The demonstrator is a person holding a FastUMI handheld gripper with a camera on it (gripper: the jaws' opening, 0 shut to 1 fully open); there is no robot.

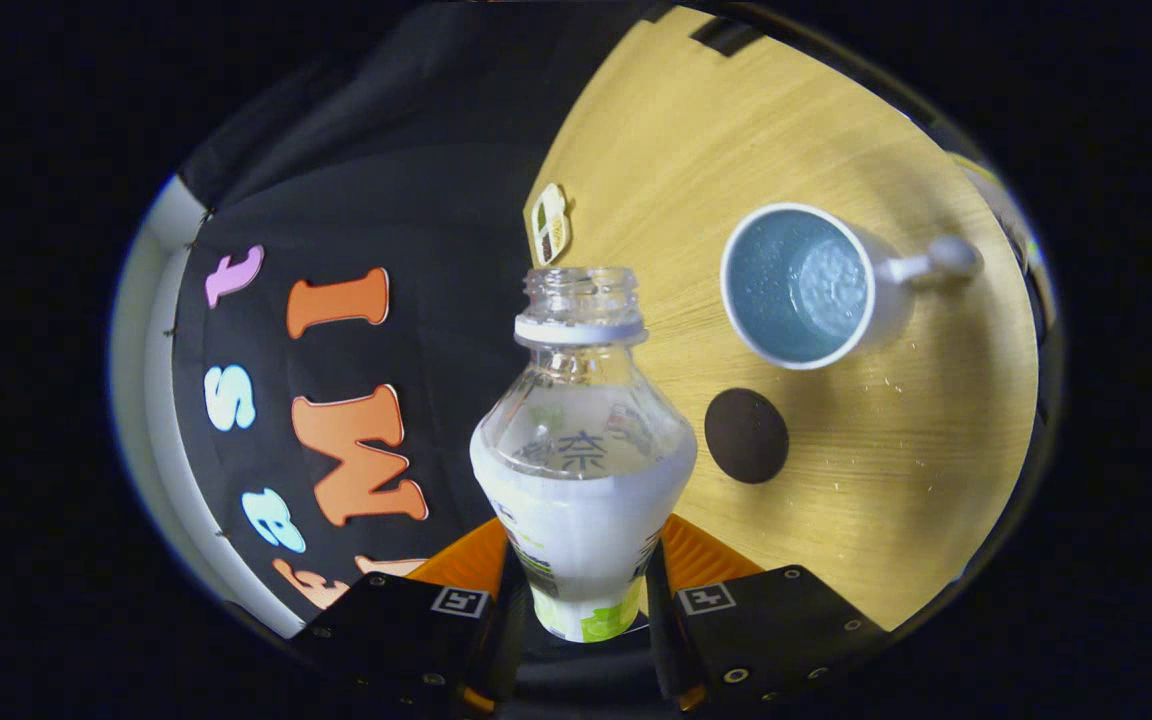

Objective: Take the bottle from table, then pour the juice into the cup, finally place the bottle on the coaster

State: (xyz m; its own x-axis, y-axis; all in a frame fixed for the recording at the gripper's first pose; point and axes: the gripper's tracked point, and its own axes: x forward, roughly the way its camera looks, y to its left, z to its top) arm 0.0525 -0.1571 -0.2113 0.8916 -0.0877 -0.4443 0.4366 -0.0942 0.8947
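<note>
My gripper (584,575) is shut on a clear, uncapped plastic bottle (581,430) with a white label, both fingers pressing its lower body. The bottle is held off the wooden table (836,130) and the scene looks tilted, with the bottle's open neck pointing ahead of the fingers. A white cup (804,285) with a pale blue inside and a side handle stands on the table beyond and to the right of the bottle's mouth. A small dark round coaster (746,435) lies on the table between the cup and my right finger.
A small sticker-like tag (550,223) lies on the table edge just beyond the bottle's mouth. The black booth cloth (406,180) hangs to the left of the table. A dark strip (726,35) sits at the table's far edge.
</note>
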